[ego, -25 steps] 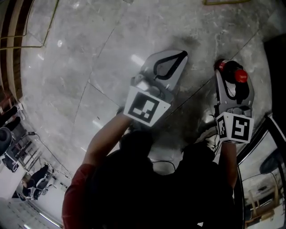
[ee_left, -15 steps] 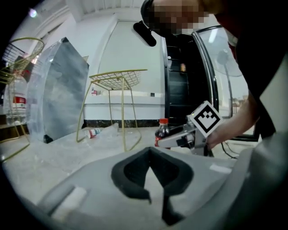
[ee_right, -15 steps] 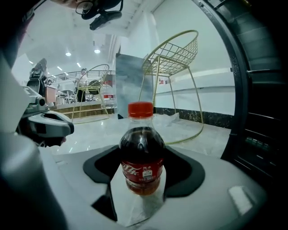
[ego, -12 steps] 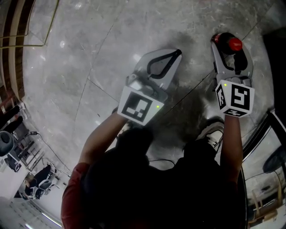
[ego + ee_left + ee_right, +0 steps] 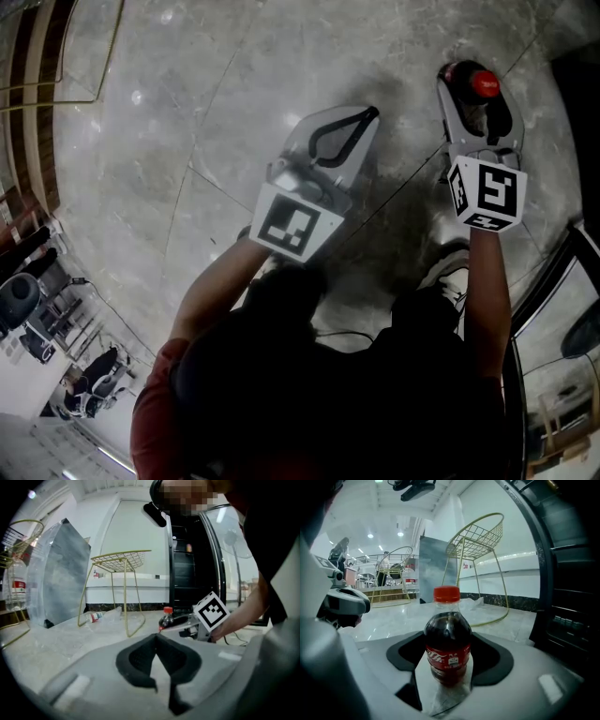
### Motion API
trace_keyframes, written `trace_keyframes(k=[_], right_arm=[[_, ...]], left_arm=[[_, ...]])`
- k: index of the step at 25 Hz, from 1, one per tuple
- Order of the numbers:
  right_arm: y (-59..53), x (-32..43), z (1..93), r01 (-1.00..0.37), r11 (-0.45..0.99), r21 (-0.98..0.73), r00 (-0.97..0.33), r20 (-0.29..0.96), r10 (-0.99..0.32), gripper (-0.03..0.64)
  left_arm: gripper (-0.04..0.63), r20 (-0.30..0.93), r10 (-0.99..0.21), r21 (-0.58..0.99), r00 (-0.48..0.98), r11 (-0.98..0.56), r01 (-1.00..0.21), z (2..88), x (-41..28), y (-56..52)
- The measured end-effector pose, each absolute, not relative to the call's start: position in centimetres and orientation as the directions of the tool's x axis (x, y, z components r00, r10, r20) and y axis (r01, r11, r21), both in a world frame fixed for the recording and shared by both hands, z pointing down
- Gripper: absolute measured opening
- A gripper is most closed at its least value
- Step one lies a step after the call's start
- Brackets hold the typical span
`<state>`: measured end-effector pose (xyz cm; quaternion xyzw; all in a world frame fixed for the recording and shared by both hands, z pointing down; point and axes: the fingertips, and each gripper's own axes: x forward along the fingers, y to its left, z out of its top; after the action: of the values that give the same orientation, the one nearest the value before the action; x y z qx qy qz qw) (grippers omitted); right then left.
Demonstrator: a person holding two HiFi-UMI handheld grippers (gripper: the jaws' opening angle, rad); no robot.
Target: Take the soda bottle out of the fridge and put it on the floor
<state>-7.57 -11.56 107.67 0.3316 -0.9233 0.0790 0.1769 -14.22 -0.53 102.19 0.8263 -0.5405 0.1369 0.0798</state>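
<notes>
The soda bottle (image 5: 482, 86) is dark cola with a red cap and a red label. It stands upright between the jaws of my right gripper (image 5: 469, 73), which is shut on it low over the marble floor (image 5: 187, 112). Whether its base touches the floor I cannot tell. In the right gripper view the bottle (image 5: 447, 644) fills the gap between the black pads (image 5: 490, 658). My left gripper (image 5: 371, 112) hangs to its left, shut and empty, its tips meeting (image 5: 157, 637). From there the bottle (image 5: 166, 618) shows beside the black fridge (image 5: 192, 573).
The fridge's open door frame (image 5: 553, 281) is at the right. A gold wire chair (image 5: 122, 569) and a grey panel (image 5: 61, 573) stand on the floor, with a clear bottle (image 5: 93, 617) lying near them. The person's shoe (image 5: 448, 267) is below the right gripper.
The right gripper has carried the soda bottle farther out from the person, away from the fridge door. The left gripper has barely shifted.
</notes>
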Motion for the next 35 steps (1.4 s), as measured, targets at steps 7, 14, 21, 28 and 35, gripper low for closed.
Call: trace_keyframes(k=[7, 14, 21, 28, 35], right_arm=[[-11.6, -7.6, 107.6, -0.645, 0.763, -0.028, -0.724, 0.343, -0.599, 0.299], [-11.5, -7.6, 107.7, -0.644, 0.765, -0.025, -0.727, 0.330, -0.602, 0.299], [-11.3, -7.4, 107.8, -0.641, 0.767, -0.027, -0.728, 0.341, -0.596, 0.306], [-10.5, -6.9, 108.5, -0.641, 0.766, -0.041, -0.723, 0.369, -0.585, 0.318], [-8.5, -5.9, 108.8, -0.638, 0.768, -0.050, -0.719, 0.394, -0.572, 0.318]], left_arm=[[-0.002, 0.331, -0.872, -0.002, 0.360, -0.382, -0.924, 103.0, -14.6, -0.3], [-0.001, 0.339, -0.864, 0.000, 0.371, -0.395, -0.919, 103.5, -14.0, -0.2], [-0.002, 0.346, -0.856, 0.000, 0.383, -0.409, -0.913, 103.6, -13.5, -0.1], [0.000, 0.347, -0.852, 0.004, 0.392, -0.417, -0.909, 103.8, -13.2, 0.0], [-0.001, 0.350, -0.854, 0.007, 0.385, -0.409, -0.913, 103.9, -13.3, 0.2]])
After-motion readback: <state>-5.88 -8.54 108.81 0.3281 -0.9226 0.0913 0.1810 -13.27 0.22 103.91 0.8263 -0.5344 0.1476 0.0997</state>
